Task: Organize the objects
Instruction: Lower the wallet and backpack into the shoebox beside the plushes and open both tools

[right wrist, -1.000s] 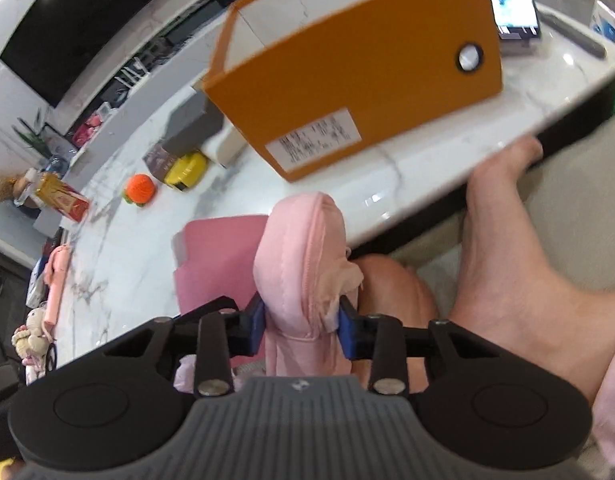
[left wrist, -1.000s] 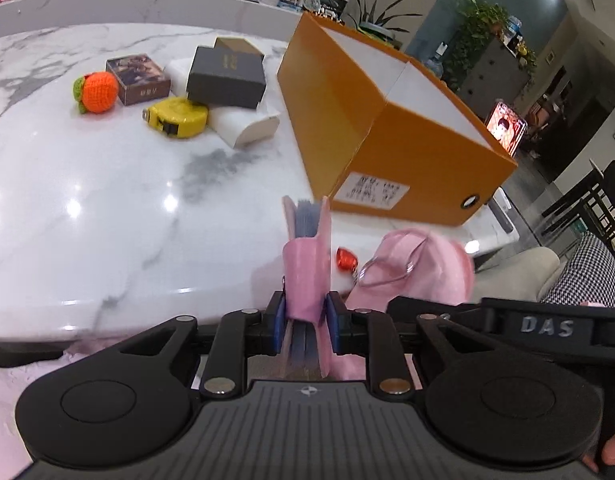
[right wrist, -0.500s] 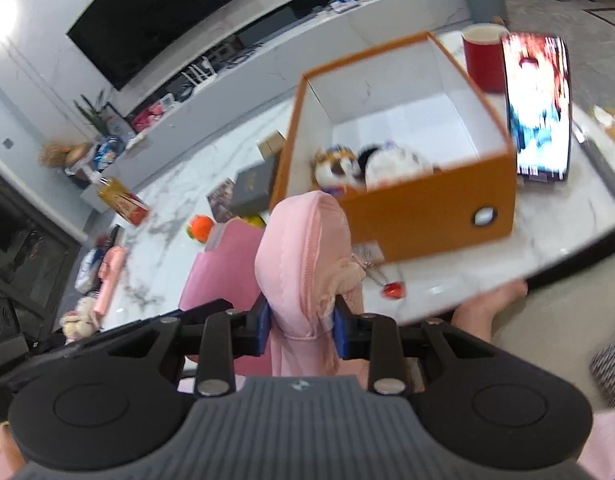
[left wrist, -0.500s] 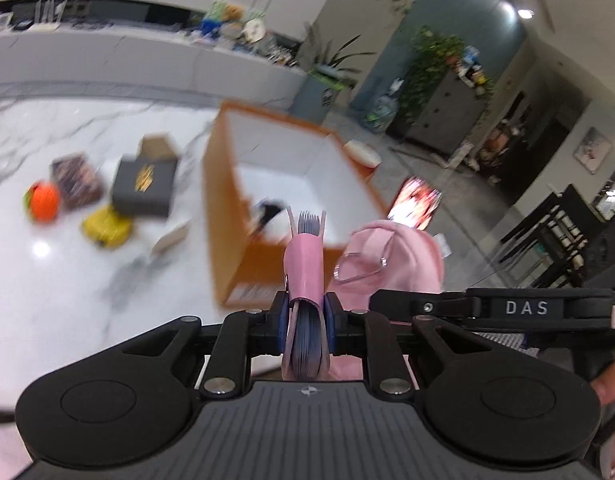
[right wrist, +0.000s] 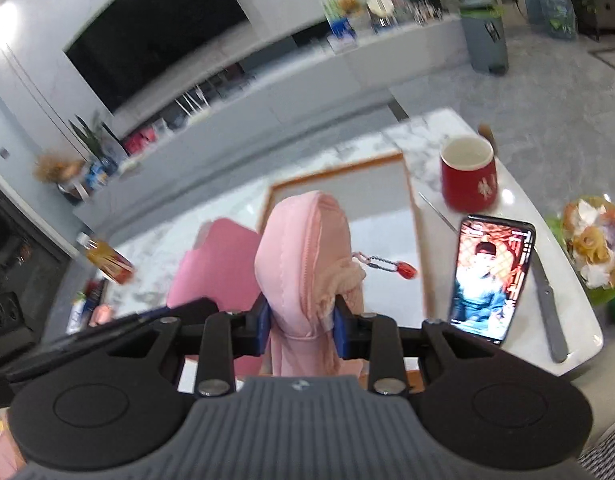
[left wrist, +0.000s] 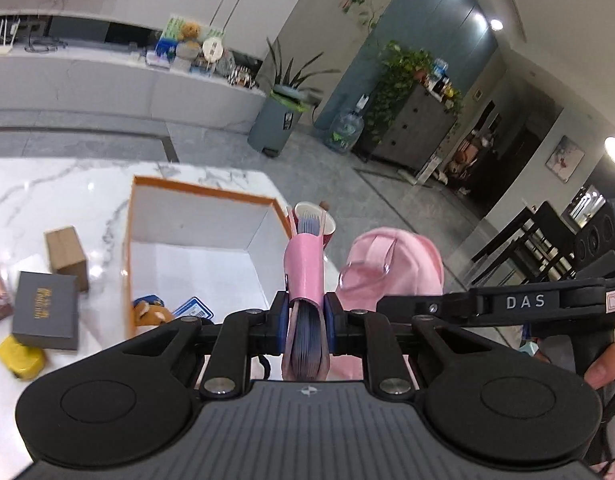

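Note:
My left gripper (left wrist: 305,316) is shut on a pink notebook (left wrist: 306,276) with blue page edges, held above the near side of the open orange box (left wrist: 187,194). My right gripper (right wrist: 301,320) is shut on a pink pouch (right wrist: 307,248) with a red charm (right wrist: 405,270) on a chain, also held above the box (right wrist: 339,170). The pouch shows in the left wrist view (left wrist: 391,264), to the right of the notebook. The notebook shows in the right wrist view (right wrist: 211,264), left of the pouch. A plush toy (left wrist: 149,312) and a blue card (left wrist: 193,308) lie inside the box.
On the marble table (left wrist: 47,184) left of the box lie a dark grey box (left wrist: 45,310), a cardboard box (left wrist: 67,256) and a yellow tape measure (left wrist: 19,356). Right of the box stand a red mug (right wrist: 467,178), a lit phone (right wrist: 489,280) and a knife (right wrist: 549,312).
Both grippers have risen from below table level to above the orange box, carrying the notebook and the pouch; the box's inside now shows from above.

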The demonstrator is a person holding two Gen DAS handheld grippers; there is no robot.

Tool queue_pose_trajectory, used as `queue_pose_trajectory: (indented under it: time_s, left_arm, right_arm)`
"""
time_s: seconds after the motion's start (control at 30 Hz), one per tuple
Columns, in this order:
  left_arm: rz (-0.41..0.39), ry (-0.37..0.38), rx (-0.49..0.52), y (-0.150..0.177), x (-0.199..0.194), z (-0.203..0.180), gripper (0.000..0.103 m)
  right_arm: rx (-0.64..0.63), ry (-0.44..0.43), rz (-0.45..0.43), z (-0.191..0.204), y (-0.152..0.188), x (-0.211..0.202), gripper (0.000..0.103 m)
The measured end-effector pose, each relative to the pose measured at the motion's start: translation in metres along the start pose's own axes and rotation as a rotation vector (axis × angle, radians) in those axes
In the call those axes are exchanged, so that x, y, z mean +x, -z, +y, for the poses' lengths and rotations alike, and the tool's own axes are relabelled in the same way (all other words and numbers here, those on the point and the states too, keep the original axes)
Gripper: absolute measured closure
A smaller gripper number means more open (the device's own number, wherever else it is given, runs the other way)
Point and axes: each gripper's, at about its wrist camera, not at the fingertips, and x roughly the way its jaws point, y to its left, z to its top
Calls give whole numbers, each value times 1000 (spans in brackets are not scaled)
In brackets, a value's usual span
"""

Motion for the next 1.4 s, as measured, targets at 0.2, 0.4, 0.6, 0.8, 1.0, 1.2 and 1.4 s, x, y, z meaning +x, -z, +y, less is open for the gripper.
queue_pose_trajectory:
  time_s: [0.2, 0.4, 0.6, 0.8, 1.0, 1.2, 1.4]
  left_arm:
    - [114, 29, -69, 13, 64, 20, 82]
    - [204, 26, -125, 18, 101, 36, 82]
    - [265, 2, -139, 29, 116, 35, 82]
    - [291, -24, -151, 36, 118, 35, 82]
    - [295, -60, -143, 34, 116, 38, 82]
    - [297, -81, -115, 37, 117, 32, 82]
    - [303, -89, -63, 42, 119, 22, 81]
  right_arm:
    - [51, 77, 154, -37, -12, 52, 70]
    - [84, 90, 260, -54, -23, 80, 70]
    - [92, 129, 366, -58, -25, 108, 67]
    - [54, 169, 410, -56, -20, 124, 63]
    - [-57, 203, 395, -40, -21, 115, 57]
    - [-183, 220, 372, -24, -25, 110, 76]
    - [-336, 232, 422, -18, -19, 132, 87]
